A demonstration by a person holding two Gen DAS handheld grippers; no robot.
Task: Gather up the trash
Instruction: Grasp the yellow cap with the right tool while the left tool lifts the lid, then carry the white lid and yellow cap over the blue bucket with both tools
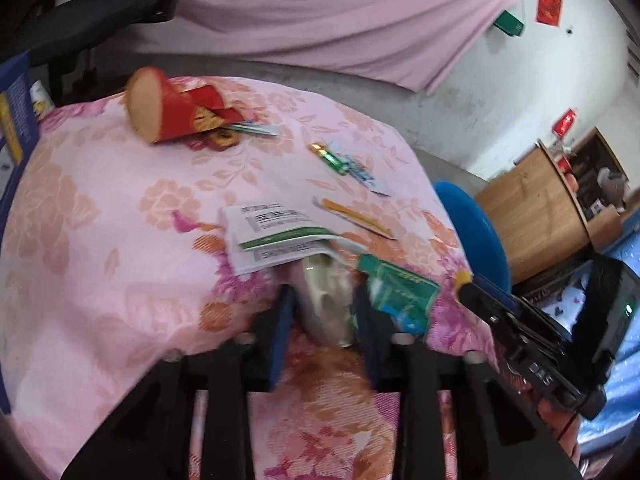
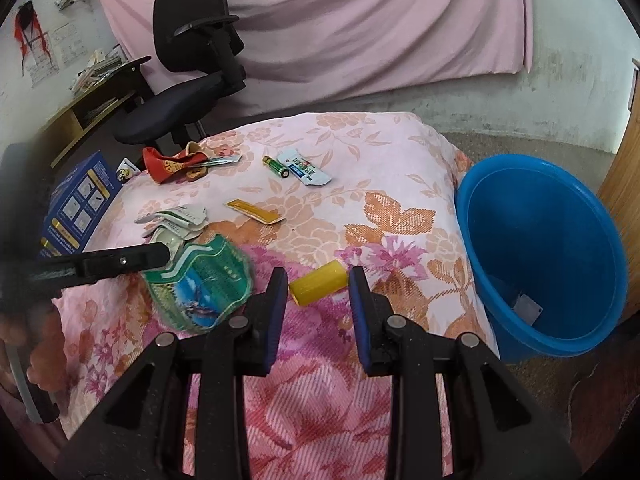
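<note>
- Clearing a littered table draped in a pink floral cloth (image 2: 360, 152), a person works two hand-held grippers; judging by what lies about, the job is barely begun.
- The blue bin (image 2: 540, 256) stands on the floor just beside the table's right edge and holds only a pale scrap or two at its bottom (image 2: 528, 306), so little appears to have been collected.
- The right gripper (image 2: 316, 280) hangs over the near edge with its jaws spread apart, straddling a yellow cylinder (image 2: 318, 282) that lies on the cloth; nothing is clamped yet.
- The left gripper (image 1: 322, 300), at the near left, has its blue pads on either side of a pale crumpled item (image 1: 326, 300); motion blur leaves it unclear whether the jaws have closed on it or merely bracket it.
- Touching that spot lies a green printed wrapper (image 2: 204, 284), with torn white papers (image 2: 176, 220) just beyond it.
- Left to gather further off: an orange sachet (image 2: 254, 211) mid-table, a green battery (image 2: 276, 167) beside a white sachet (image 2: 306, 170), and a crumpled red paper cup (image 2: 172, 166) at the far left.
- A blue box (image 2: 76, 204) leans at the table's left edge; whether it counts as trash cannot be told.
</note>
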